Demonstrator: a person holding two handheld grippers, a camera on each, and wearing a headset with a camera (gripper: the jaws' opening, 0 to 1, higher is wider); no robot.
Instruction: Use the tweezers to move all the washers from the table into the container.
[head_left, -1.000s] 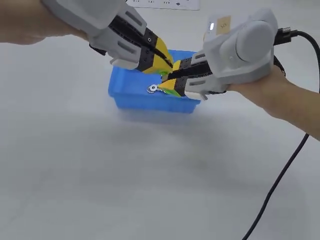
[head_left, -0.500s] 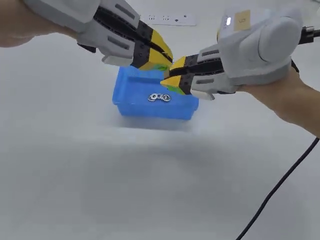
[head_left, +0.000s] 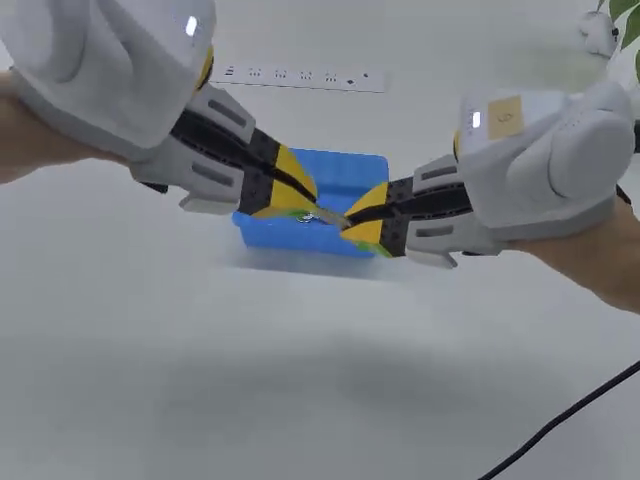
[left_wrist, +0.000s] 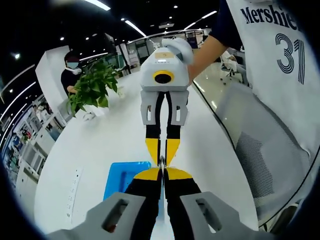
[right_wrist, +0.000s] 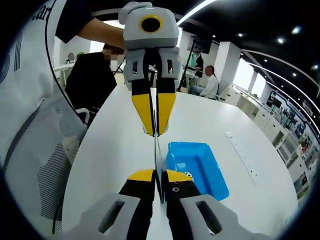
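DESK: Placement of the tongs?

PHOTOGRAPHER: Tip to tip above the white table (head_left: 300, 380), in front of the near wall of the blue container (head_left: 345, 170). Left gripper (head_left: 300, 203) at the left of the head view, right gripper (head_left: 362, 220) at the right.

DESK: Wide or narrow?

PHOTOGRAPHER: Narrow, both pairs. Yellow tips pinched on the tweezers (right_wrist: 156, 147), one end apiece. Thin metal strip bridging one set of tips to the other in both gripper views.

DESK: And the washers?

PHOTOGRAPHER: Hard to call. Small silvery glint (head_left: 306, 215) beside the left tips, against the container's near wall, too small to tell washer from tweezers. Inside of the container mostly hidden behind the jaws in the head view.

DESK: Container itself?

PHOTOGRAPHER: Flat on the table, off to one side of the tweezers in both gripper views.

DESK: Background for the caption?

PHOTOGRAPHER: White power strip (head_left: 300, 77) on the table beyond the container. Black cable (head_left: 560, 425) across the lower right corner of the head view. Leafy plant (left_wrist: 92, 87) at the far end of the table in the left gripper view, a person (left_wrist: 70, 75) standing behind it. Jersey (left_wrist: 280, 55) numbered 31 on the one holding the grippers.
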